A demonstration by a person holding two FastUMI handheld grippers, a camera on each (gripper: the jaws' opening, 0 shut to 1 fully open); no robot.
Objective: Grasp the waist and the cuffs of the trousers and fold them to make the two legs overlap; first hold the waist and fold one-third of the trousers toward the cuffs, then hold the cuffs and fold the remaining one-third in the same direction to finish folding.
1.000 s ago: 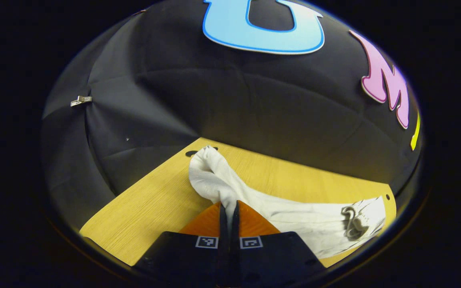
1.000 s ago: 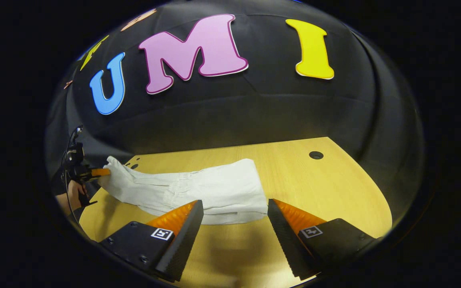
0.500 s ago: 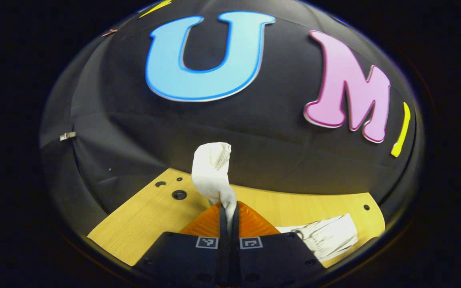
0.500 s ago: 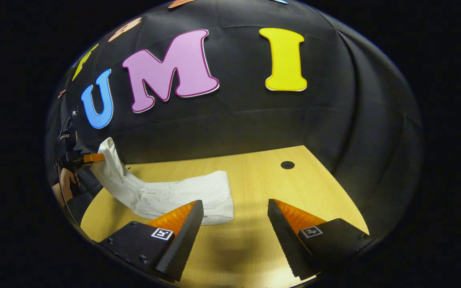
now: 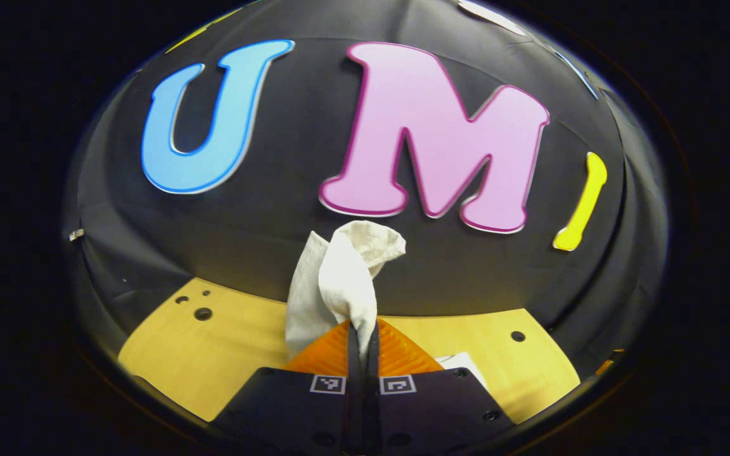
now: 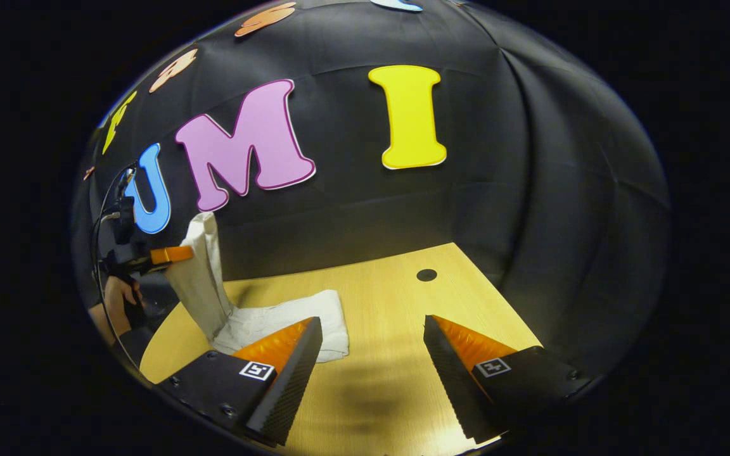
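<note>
The wooden table (image 6: 397,354) runs wide and bare to the right of the white trousers (image 6: 263,320), with a small round hole (image 6: 426,275) near its far edge and more small holes (image 5: 202,313) near its far left corner. The trousers lie near the left end of the table, one end folded flat on the wood, the other end raised upright off it.

The left gripper (image 5: 363,339) has its fingers closed tight on that raised end, and the cloth (image 5: 339,285) bunches up above the tips. In the right gripper view the same gripper (image 6: 172,254) stands at the far left with a hand (image 6: 118,297) below it, above the table's left edge. The right gripper (image 6: 371,354) hangs over bare wood with its fingers spread wide, holding nothing, its left finger just in front of the folded part.

This looks like the last step: the cuff end is being carried over the folded part. The next move calls for bringing the raised cloth across and laying it square on the stack, then letting go. There is plenty of open table to the right; the left edge is close, so the cloth could drag off there.
</note>
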